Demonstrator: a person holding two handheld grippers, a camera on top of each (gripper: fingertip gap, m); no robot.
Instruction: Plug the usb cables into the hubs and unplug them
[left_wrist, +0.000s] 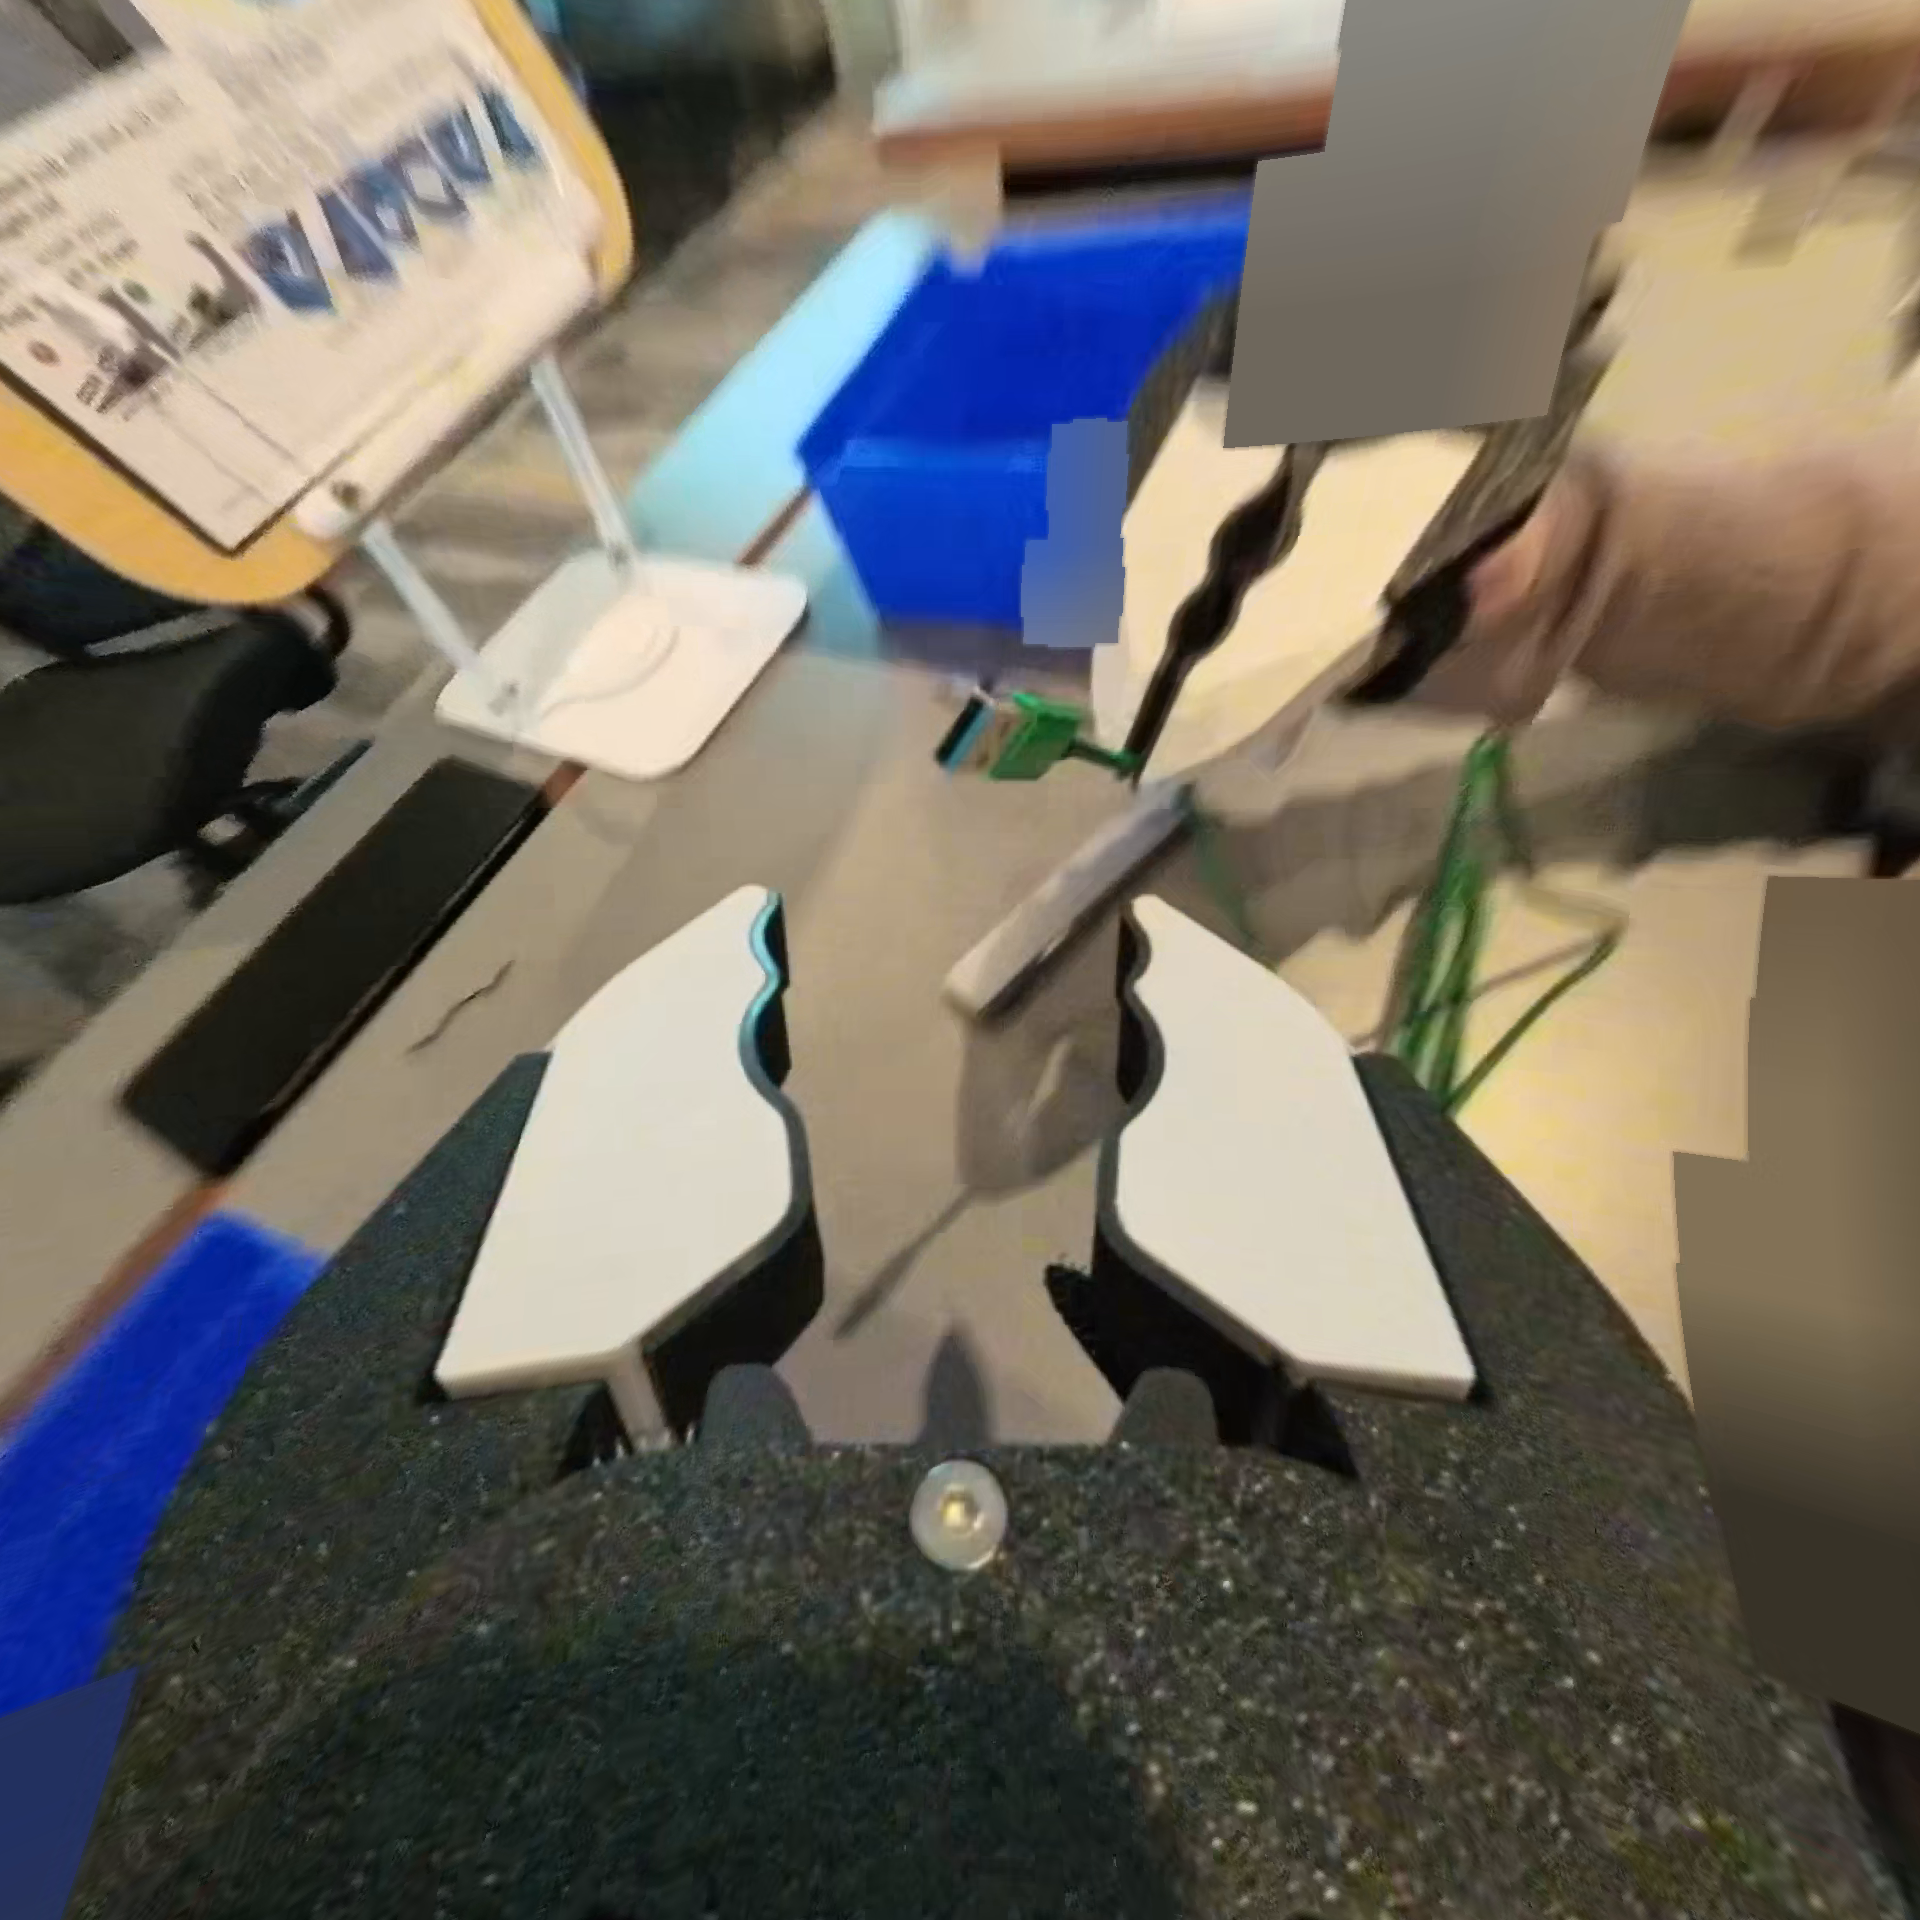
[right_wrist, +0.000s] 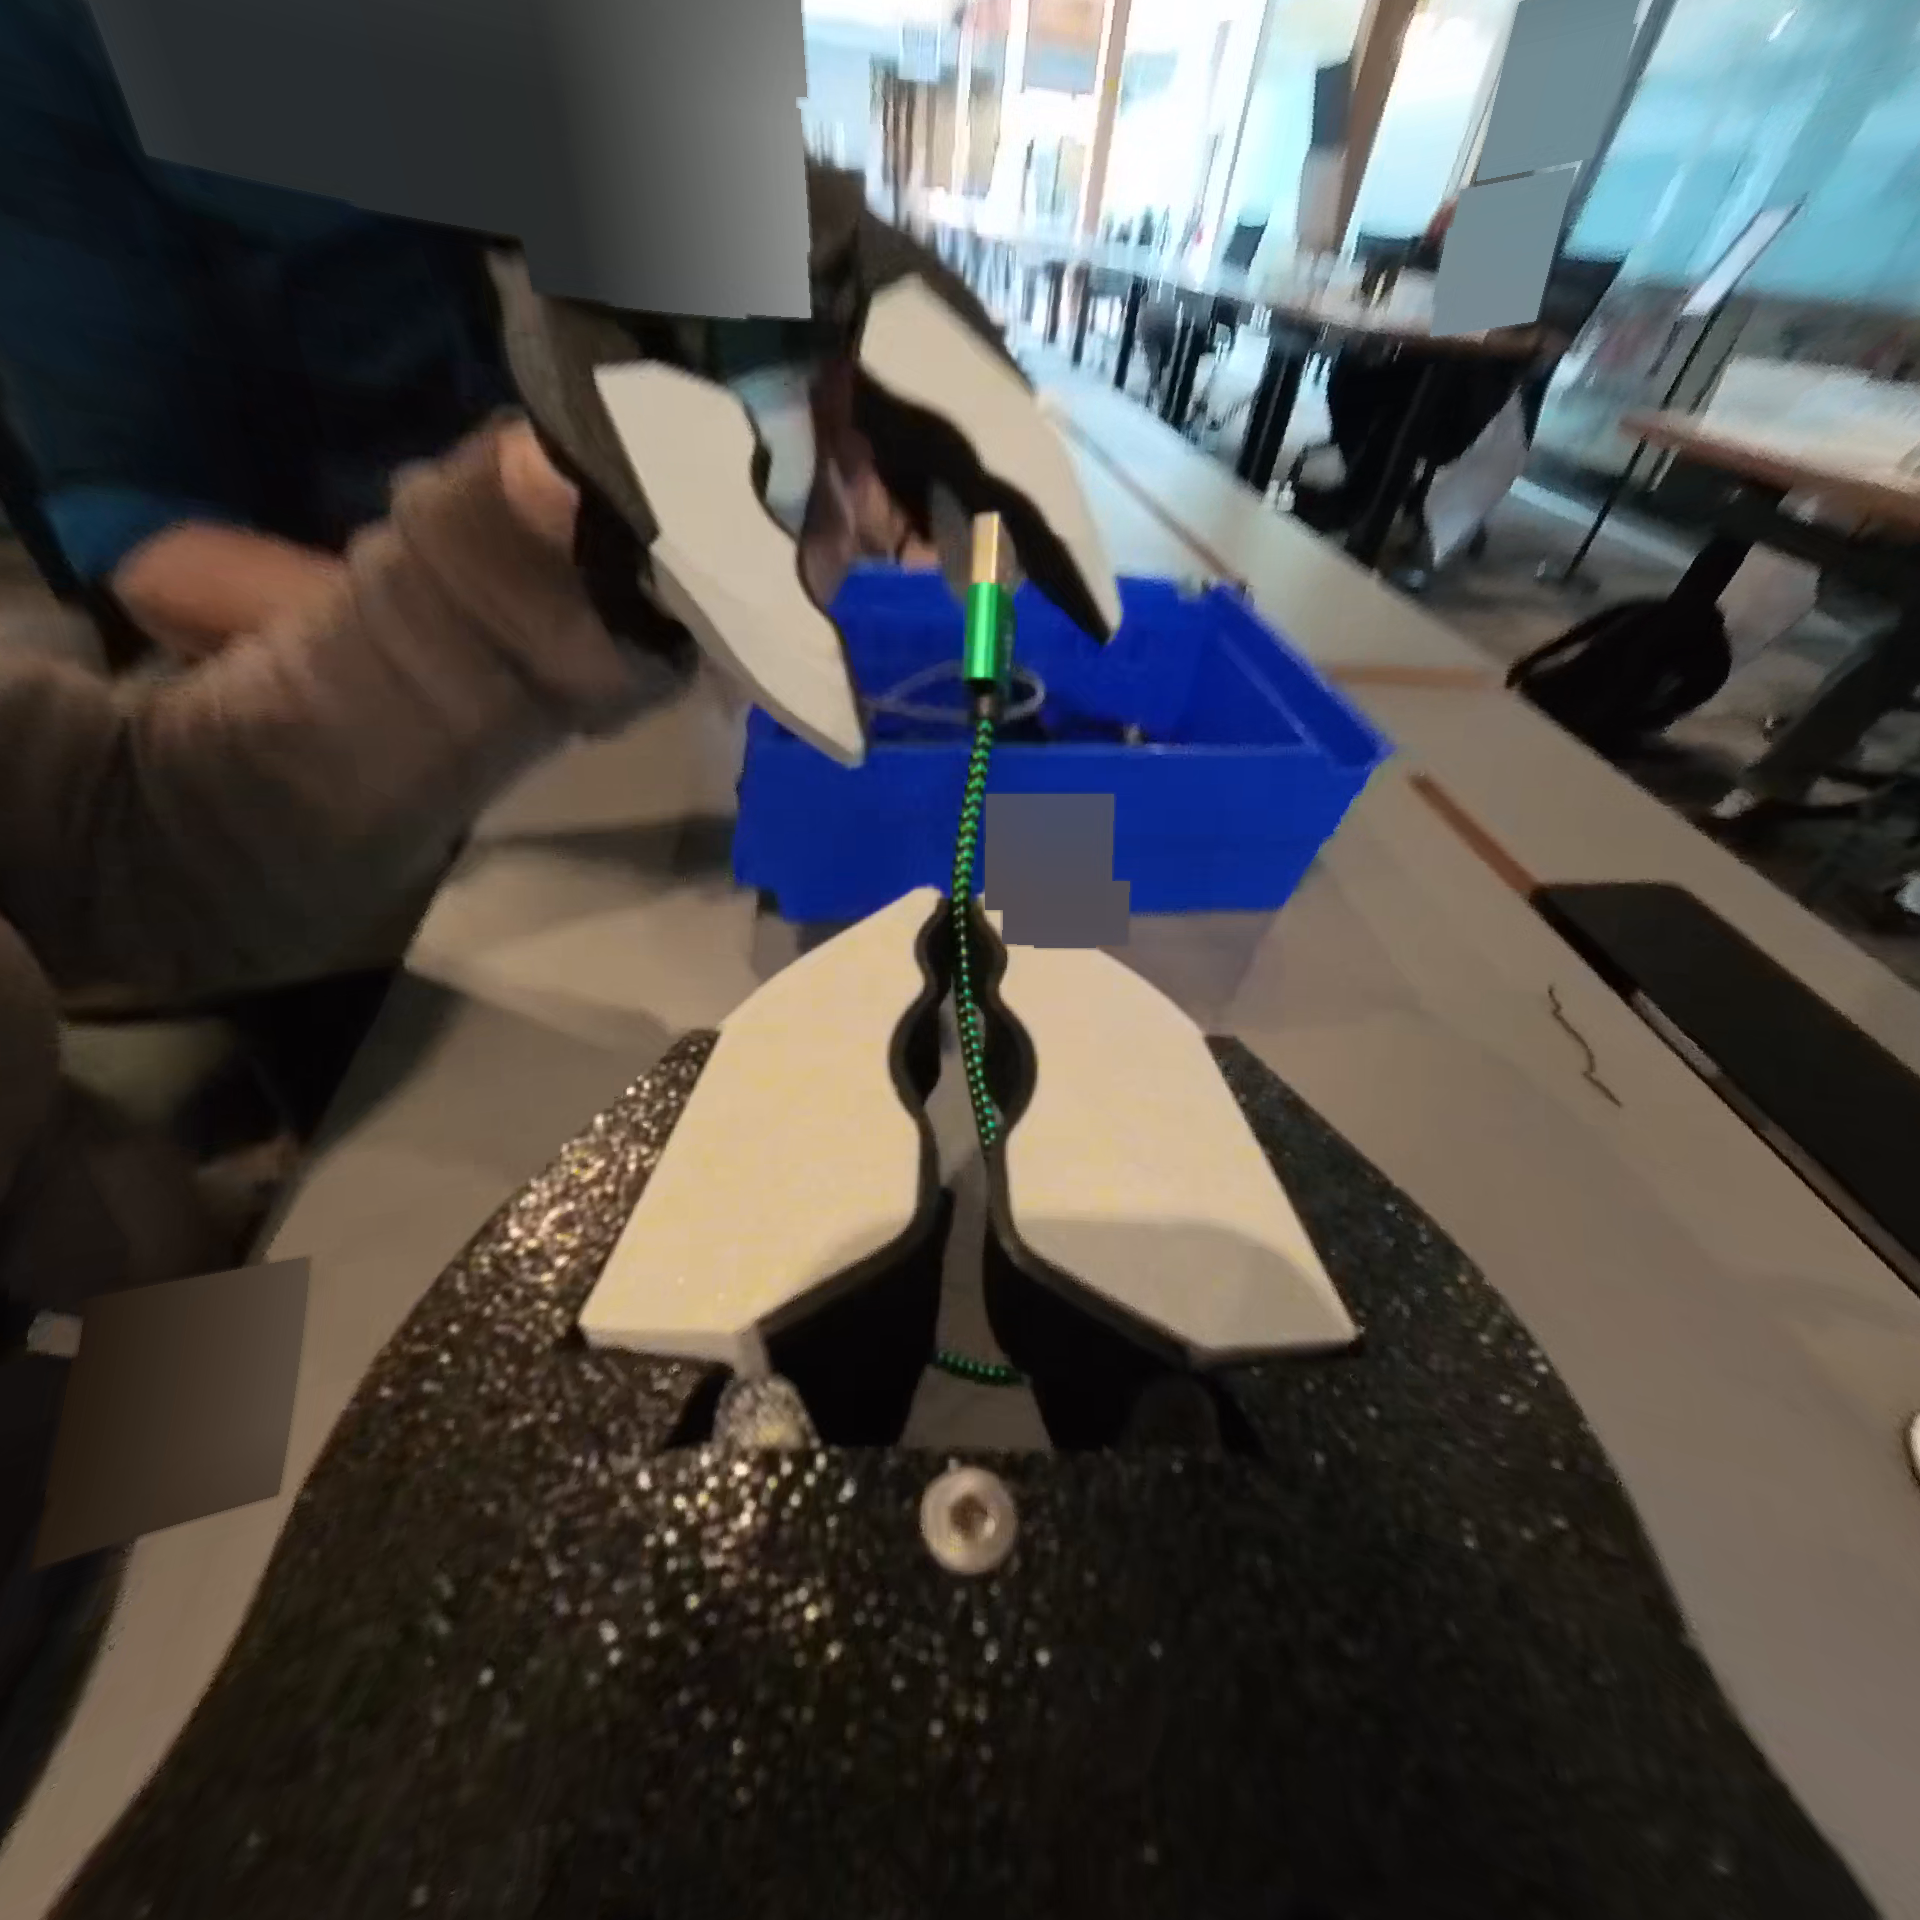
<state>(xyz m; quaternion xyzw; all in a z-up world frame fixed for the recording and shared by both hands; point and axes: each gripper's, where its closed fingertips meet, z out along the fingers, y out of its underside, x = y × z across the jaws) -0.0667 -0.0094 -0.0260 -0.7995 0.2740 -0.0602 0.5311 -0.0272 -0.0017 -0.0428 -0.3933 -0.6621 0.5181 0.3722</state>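
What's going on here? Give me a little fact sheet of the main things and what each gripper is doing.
right gripper: shut on green cable
green cable: braided, plug end sticking out past the fingertips, in the air
left gripper: open, holding nothing
grey hub: flat bar on the table, just ahead of the left gripper
blue bin: on the table behind the cable
table: grey

Bright indoor light, window glare far right; heavy motion blur, wide-angle edge distortion.
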